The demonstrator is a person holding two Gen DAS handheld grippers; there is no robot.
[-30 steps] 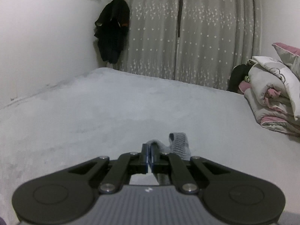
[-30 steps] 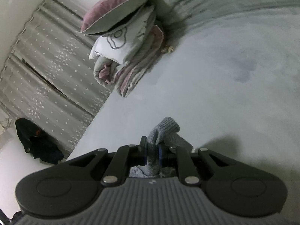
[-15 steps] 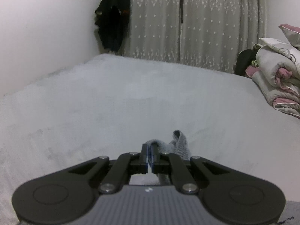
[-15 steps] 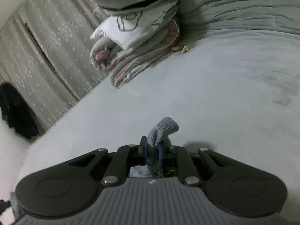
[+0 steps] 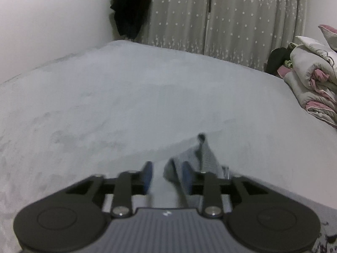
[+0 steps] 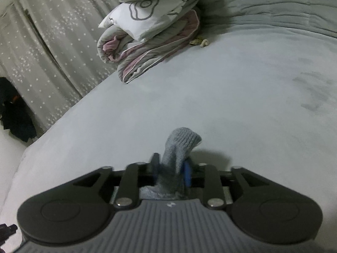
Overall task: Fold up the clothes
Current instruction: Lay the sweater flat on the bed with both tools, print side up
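A: Left gripper (image 5: 166,176)?
B: Fingers spreading, gap btwn them. Grey sock (image 5: 202,158) lies against the right-hand finger, low over the bed (image 5: 126,97); not pinched.
A: Right gripper (image 6: 171,171)?
B: Opening too. Sock's toe end (image 6: 181,145) sticks up btwn the fingers, loose, grip looks let go.
A: Containers?
B: Just folded quilts (image 6: 147,42) w/ pillows by the curtain (image 6: 52,52).
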